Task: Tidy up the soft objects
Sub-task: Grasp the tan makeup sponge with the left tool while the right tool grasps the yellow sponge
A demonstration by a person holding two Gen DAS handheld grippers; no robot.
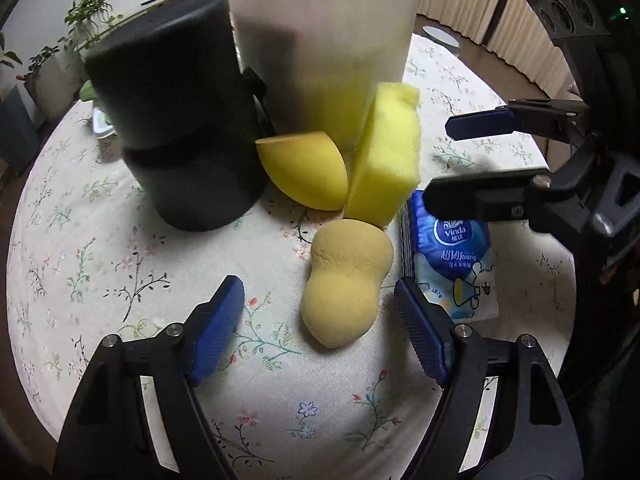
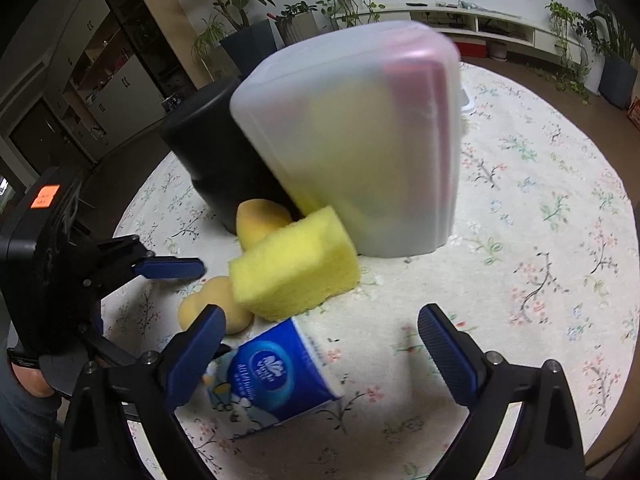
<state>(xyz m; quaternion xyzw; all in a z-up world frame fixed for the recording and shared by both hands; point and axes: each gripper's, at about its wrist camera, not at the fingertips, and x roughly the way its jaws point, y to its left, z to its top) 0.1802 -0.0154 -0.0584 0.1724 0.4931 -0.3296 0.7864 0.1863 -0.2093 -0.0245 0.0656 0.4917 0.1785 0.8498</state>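
Left gripper (image 1: 320, 320) wide open, gourd-shaped sponge (image 1: 346, 284) between its fingers at lower centre. Right gripper (image 2: 320, 356) wide open over tissue pack (image 2: 276, 376). Yellow block sponge (image 2: 294, 264) mid-frame, leaning on translucent bin (image 2: 360, 140); black container (image 1: 176, 120) upper left.

The left gripper (image 1: 320, 326) and the right gripper (image 2: 322, 350) both hovered low over the tabletop (image 1: 100, 280), jaws spread wide, gripping nothing
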